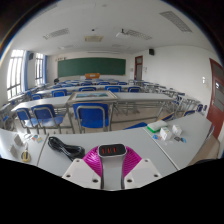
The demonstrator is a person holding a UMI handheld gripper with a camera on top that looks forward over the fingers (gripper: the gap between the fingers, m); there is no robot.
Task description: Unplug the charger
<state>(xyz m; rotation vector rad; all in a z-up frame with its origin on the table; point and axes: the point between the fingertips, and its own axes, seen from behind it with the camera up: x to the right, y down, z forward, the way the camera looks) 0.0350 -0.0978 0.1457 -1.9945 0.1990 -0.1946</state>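
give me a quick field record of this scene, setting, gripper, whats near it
setting: classroom with rows of desks, blue chairs and a green chalkboard on the far wall
gripper: gripper above a grey desk, pink pads visible
between jaws: small black device with a red display
cable: black cable lying on the desk beside the device
beyond: white items further along the desk, too small to identify

**Gripper pose, forward view**

The gripper point(112, 170) points level and straight ahead. Its two pale fingers point(80, 172) rise from below, one on each side, angled inward toward each other. The magenta pads point(96, 160) on their inner faces meet around a small dark object with a red display, pressed from both sides. No hand or sleeve is visible.
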